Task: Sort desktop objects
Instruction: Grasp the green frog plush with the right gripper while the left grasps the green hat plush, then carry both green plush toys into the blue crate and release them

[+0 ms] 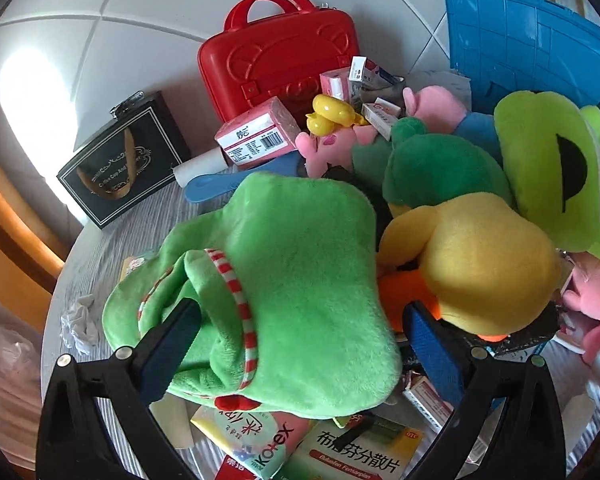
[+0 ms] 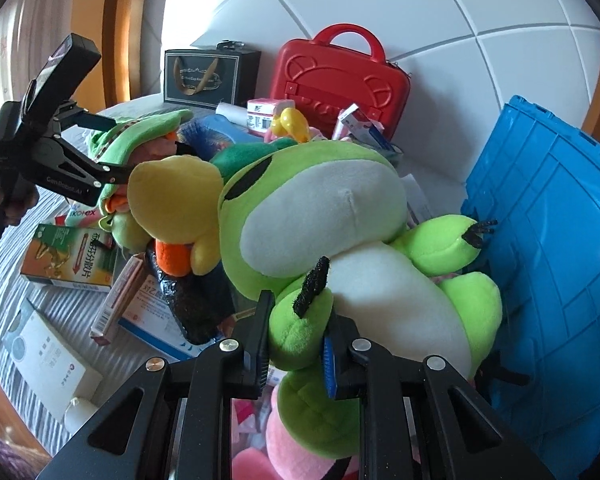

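My left gripper (image 1: pixel 300 344) stands wide open around a bright green plush with a red-and-white striped trim (image 1: pixel 284 280); its blue pads (image 1: pixel 168 352) flank the plush on both sides. It also shows in the right wrist view (image 2: pixel 108 160), at that plush (image 2: pixel 140 136). My right gripper (image 2: pixel 296 336) is shut on the arm of a large green-and-white frog plush (image 2: pixel 340 232), which also shows at the right of the left wrist view (image 1: pixel 556 168). A yellow plush with an orange part (image 1: pixel 472 260) lies between the two toys.
A blue plastic crate (image 2: pixel 548 260) stands at the right. A red toy suitcase (image 1: pixel 280 64) and a black gift box (image 1: pixel 124 164) stand at the back. Medicine boxes (image 2: pixel 72 256), a Kotex pack (image 1: pixel 260 440), a blue brush (image 1: pixel 228 182), pink plush toys (image 1: pixel 432 108) and a yellow toy (image 1: pixel 328 114) litter the grey striped surface.
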A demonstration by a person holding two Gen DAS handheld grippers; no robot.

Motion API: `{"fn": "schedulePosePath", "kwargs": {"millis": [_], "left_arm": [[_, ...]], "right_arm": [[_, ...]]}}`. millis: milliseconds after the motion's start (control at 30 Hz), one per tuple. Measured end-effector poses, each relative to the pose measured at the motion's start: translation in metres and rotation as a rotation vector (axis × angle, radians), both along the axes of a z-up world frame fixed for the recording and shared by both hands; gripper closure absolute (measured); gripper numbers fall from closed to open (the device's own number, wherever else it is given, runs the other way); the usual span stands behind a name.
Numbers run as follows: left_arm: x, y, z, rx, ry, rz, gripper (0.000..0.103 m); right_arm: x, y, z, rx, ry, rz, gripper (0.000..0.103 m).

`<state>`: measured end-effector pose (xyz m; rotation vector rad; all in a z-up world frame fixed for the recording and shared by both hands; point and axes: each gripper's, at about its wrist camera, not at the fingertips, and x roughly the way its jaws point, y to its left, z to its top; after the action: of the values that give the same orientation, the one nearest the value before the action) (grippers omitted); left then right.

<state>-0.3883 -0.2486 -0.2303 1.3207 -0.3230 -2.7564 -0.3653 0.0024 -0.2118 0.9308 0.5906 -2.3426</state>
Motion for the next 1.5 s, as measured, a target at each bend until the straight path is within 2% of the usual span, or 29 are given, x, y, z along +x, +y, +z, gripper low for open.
{"fn": "schedulePosePath", "kwargs": {"millis": [67, 100, 133, 167, 267, 333, 400, 433, 500, 600, 733, 1000, 1133, 1300, 1500], "left_arm": [[0.000, -0.017, -0.008, 0.017, -0.021, 0.031, 0.001], [0.001, -0.026, -0.010, 0.043, -0.023, 0.041, 0.004], [0.002, -0.035, -0.012, 0.098, -0.028, 0.028, 0.013], [0.003, -0.039, -0.014, 0.126, -0.041, 0.017, 0.017], [0.005, -0.037, -0.020, 0.093, -0.046, 0.007, 0.033], [0.011, -0.041, -0.013, 0.130, -0.035, 0.010, 0.048], [0.023, -0.047, 0.000, 0.159, -0.028, 0.011, 0.056], [0.029, -0.050, 0.007, 0.173, -0.020, 0.002, 0.070], [0.040, -0.056, 0.019, 0.194, -0.004, -0.015, 0.087], [0.049, -0.059, 0.025, 0.186, -0.001, -0.054, 0.089], [0.057, -0.062, 0.031, 0.210, 0.016, -0.044, 0.091], [0.074, -0.052, 0.075, 0.133, 0.109, -0.082, 0.091], [0.083, -0.036, 0.107, 0.106, 0.156, -0.141, 0.091], [0.096, -0.006, 0.145, 0.092, 0.254, -0.254, 0.091], [0.105, 0.058, 0.195, 0.110, 0.341, -0.438, 0.091]], "right_arm": [[-0.002, 0.002, 0.001, -0.012, -0.013, -0.010, 0.083], [-0.003, 0.003, 0.002, -0.017, -0.016, -0.015, 0.083], [-0.003, 0.004, 0.003, -0.020, -0.019, -0.020, 0.083], [-0.003, 0.004, 0.003, -0.021, -0.021, -0.023, 0.083], [-0.004, 0.001, 0.002, -0.019, -0.026, -0.031, 0.083], [-0.004, -0.003, 0.001, 0.008, -0.014, -0.033, 0.083], [-0.002, -0.005, 0.004, 0.011, -0.012, -0.037, 0.083], [0.000, -0.005, 0.009, 0.002, -0.009, -0.038, 0.083], [0.004, -0.004, 0.020, -0.010, 0.005, -0.044, 0.084], [0.002, -0.001, 0.032, -0.041, -0.014, -0.065, 0.084], [-0.003, 0.003, 0.042, -0.079, -0.029, -0.104, 0.085], [0.015, -0.002, 0.084, -0.067, 0.102, -0.126, 0.087], [0.028, -0.004, 0.104, -0.066, 0.151, -0.116, 0.087], [0.041, 0.007, 0.140, -0.137, 0.177, -0.137, 0.087], [0.064, 0.039, 0.211, -0.217, 0.268, -0.198, 0.087]]}}
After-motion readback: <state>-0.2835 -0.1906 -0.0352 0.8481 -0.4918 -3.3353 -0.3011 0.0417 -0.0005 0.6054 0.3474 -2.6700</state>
